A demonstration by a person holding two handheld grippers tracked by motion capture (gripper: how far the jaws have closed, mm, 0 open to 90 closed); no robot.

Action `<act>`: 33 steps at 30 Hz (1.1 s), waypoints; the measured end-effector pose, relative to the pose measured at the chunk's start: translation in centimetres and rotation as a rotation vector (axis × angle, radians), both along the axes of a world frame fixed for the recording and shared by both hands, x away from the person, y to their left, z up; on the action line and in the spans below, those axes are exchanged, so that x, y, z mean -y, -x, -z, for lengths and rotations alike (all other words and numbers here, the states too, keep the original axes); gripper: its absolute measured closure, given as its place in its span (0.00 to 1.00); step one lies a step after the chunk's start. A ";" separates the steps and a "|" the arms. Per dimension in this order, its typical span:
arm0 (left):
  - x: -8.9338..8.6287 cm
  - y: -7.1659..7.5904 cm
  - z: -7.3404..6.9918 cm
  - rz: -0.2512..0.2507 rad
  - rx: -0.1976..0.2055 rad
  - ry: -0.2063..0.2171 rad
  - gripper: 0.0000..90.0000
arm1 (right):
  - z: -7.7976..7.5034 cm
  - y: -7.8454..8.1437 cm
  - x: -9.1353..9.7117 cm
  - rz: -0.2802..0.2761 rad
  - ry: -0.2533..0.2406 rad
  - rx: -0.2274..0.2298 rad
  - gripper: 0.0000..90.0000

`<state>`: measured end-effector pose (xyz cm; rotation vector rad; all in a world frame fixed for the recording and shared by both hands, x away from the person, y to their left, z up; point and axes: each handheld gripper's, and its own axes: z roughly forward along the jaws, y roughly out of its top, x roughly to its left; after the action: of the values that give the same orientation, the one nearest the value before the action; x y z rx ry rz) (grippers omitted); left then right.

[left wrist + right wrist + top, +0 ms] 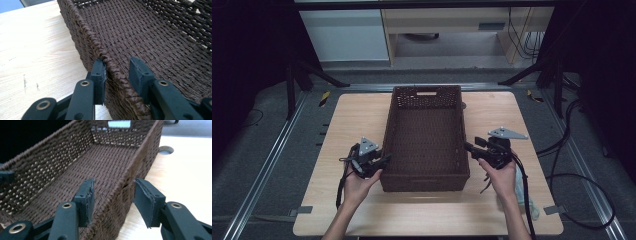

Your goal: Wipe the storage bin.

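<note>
Woven brown basket (426, 137) awaits lifting: left gripper (382, 161) at nine o'clock, right gripper (470, 147) at three, both straddling its rim, jaws not yet clamped.

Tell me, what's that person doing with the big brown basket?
A person holds a gripper in each hand at a wooden table. The left gripper and the right gripper each straddle a long side rim of the empty woven basket. The pads aren't squeezing yet, so the basket rests on the table.
</note>
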<state>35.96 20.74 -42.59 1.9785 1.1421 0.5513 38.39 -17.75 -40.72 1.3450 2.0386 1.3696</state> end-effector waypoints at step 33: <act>-1.8 0.9 -0.4 -0.016 -0.002 0.003 0.78 | 1.3 1.2 -2.2 -0.057 0.005 -0.039 0.59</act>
<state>35.01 22.54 -42.20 1.9692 1.1605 0.5558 37.18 -15.50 -42.03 1.3309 2.1191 1.3709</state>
